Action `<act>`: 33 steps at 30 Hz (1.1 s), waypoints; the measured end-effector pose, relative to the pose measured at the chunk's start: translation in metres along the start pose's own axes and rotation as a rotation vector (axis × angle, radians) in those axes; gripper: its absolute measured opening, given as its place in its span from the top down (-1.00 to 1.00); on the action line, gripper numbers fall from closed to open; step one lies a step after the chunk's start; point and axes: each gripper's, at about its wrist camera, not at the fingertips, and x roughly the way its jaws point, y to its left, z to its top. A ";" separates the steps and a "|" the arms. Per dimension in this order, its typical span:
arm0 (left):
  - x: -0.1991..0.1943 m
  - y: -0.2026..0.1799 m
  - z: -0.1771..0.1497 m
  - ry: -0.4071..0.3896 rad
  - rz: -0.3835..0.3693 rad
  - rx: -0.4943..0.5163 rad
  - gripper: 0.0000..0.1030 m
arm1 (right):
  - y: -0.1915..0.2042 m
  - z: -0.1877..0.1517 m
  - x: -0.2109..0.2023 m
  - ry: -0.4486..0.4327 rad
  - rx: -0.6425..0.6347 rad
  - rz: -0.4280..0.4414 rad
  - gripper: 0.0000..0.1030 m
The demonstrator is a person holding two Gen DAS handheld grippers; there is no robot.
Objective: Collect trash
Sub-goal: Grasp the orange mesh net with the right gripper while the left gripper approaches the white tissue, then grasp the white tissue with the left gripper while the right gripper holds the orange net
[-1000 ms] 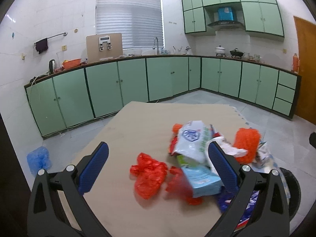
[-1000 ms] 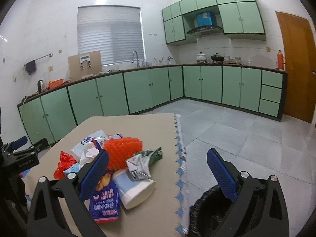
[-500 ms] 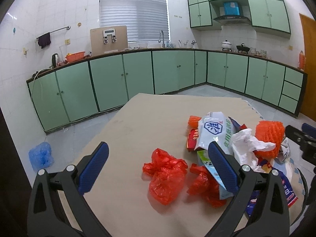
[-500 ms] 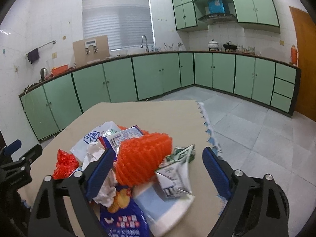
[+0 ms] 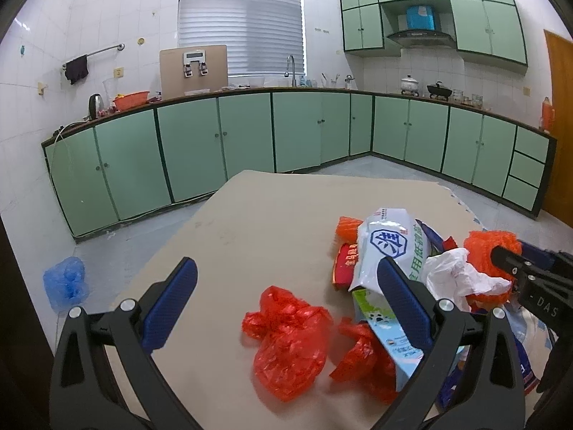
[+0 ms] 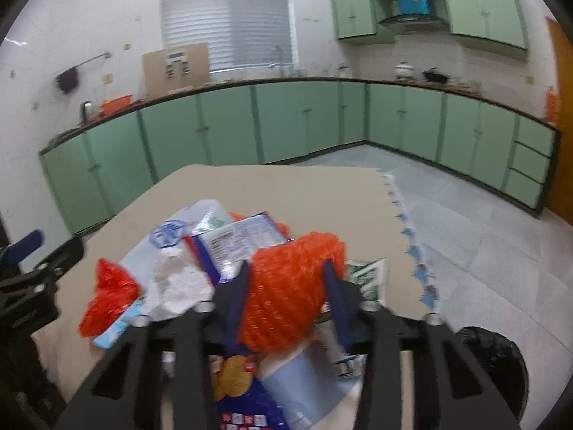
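Orange foam net (image 6: 286, 286) sits pinched in the just-closing right gripper (image 6: 286, 283); left gripper (image 5: 286, 308), at nine o'clock, gapes empty.

Mint-green base cabinets (image 5: 247, 136) run along two walls under a dark worktop (image 5: 394, 92), wall cupboards (image 5: 487, 32) above. A blind (image 5: 241, 25) covers the window. A dark cloth (image 5: 76, 69) hangs on a rail; an orange basin (image 5: 131, 99) sits beside a kettle (image 5: 95, 104).

1. Your orange mesh (image 6: 290, 286) sits atop the pile, squeezed between the right tool's (image 6: 284, 279) pads.
2. Red bag (image 5: 290, 337) lies crumpled, just left of the wrappers (image 5: 390, 251).
3. Black-lined bin (image 6: 497, 362) stands beside the surface (image 5: 279, 215).
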 end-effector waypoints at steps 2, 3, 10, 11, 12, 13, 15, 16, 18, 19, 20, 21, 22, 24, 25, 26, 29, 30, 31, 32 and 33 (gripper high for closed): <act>0.001 -0.003 0.000 0.002 -0.007 0.003 -0.89 | 0.001 0.000 -0.002 0.001 -0.011 0.020 0.51; 0.001 -0.004 0.000 0.004 -0.014 0.003 -0.89 | 0.001 0.001 -0.004 -0.004 -0.020 0.028 0.52; -0.003 -0.026 -0.003 0.009 -0.081 0.010 -0.89 | -0.005 0.010 -0.035 -0.098 0.001 0.077 0.54; -0.004 -0.032 -0.004 0.008 -0.096 0.016 -0.89 | -0.009 0.010 -0.040 -0.112 0.009 0.081 0.54; -0.005 -0.039 -0.004 0.005 -0.110 0.025 -0.89 | -0.011 0.012 -0.041 -0.120 0.015 0.087 0.54; -0.006 -0.044 -0.005 0.003 -0.120 0.033 -0.88 | -0.015 0.013 -0.045 -0.129 0.021 0.092 0.54; -0.006 -0.054 -0.006 0.009 -0.145 0.044 -0.71 | -0.016 0.018 -0.047 -0.136 0.020 0.072 0.54; -0.005 -0.061 -0.006 0.018 -0.166 0.050 -0.64 | -0.019 0.017 -0.049 -0.138 0.021 0.058 0.54; -0.003 -0.072 -0.009 0.030 -0.186 0.056 -0.53 | -0.028 0.013 -0.052 -0.139 0.038 0.038 0.54; -0.002 -0.075 -0.010 0.032 -0.191 0.055 -0.53 | -0.029 0.012 -0.053 -0.140 0.044 0.033 0.54; -0.001 -0.079 -0.011 0.034 -0.199 0.055 -0.53 | -0.034 0.009 -0.056 -0.142 0.053 0.027 0.54; 0.000 -0.082 -0.011 0.036 -0.208 0.054 -0.53 | -0.036 0.009 -0.057 -0.144 0.055 0.023 0.54; 0.001 -0.085 -0.011 0.038 -0.215 0.055 -0.53 | -0.038 0.008 -0.059 -0.146 0.056 0.020 0.54; 0.002 -0.094 -0.011 0.037 -0.228 0.063 -0.54 | -0.041 0.008 -0.062 -0.151 0.054 0.014 0.54; 0.003 -0.095 -0.011 0.036 -0.228 0.065 -0.55 | -0.042 0.008 -0.064 -0.153 0.050 0.010 0.54; 0.004 -0.099 -0.010 0.035 -0.230 0.069 -0.55 | -0.042 0.008 -0.064 -0.153 0.047 0.008 0.54; 0.011 -0.109 -0.011 0.050 -0.221 0.080 -0.54 | -0.046 0.007 -0.065 -0.153 0.052 0.006 0.54; 0.014 -0.110 -0.012 0.058 -0.219 0.081 -0.43 | -0.047 0.006 -0.065 -0.154 0.054 0.008 0.54; 0.016 -0.109 -0.013 0.067 -0.216 0.084 -0.32 | -0.048 0.006 -0.065 -0.154 0.055 0.009 0.54; 0.019 -0.111 -0.015 0.077 -0.214 0.089 -0.09 | -0.049 0.006 -0.066 -0.155 0.055 0.010 0.54; 0.021 -0.111 -0.016 0.086 -0.216 0.092 0.14 | -0.049 0.006 -0.066 -0.156 0.055 0.012 0.54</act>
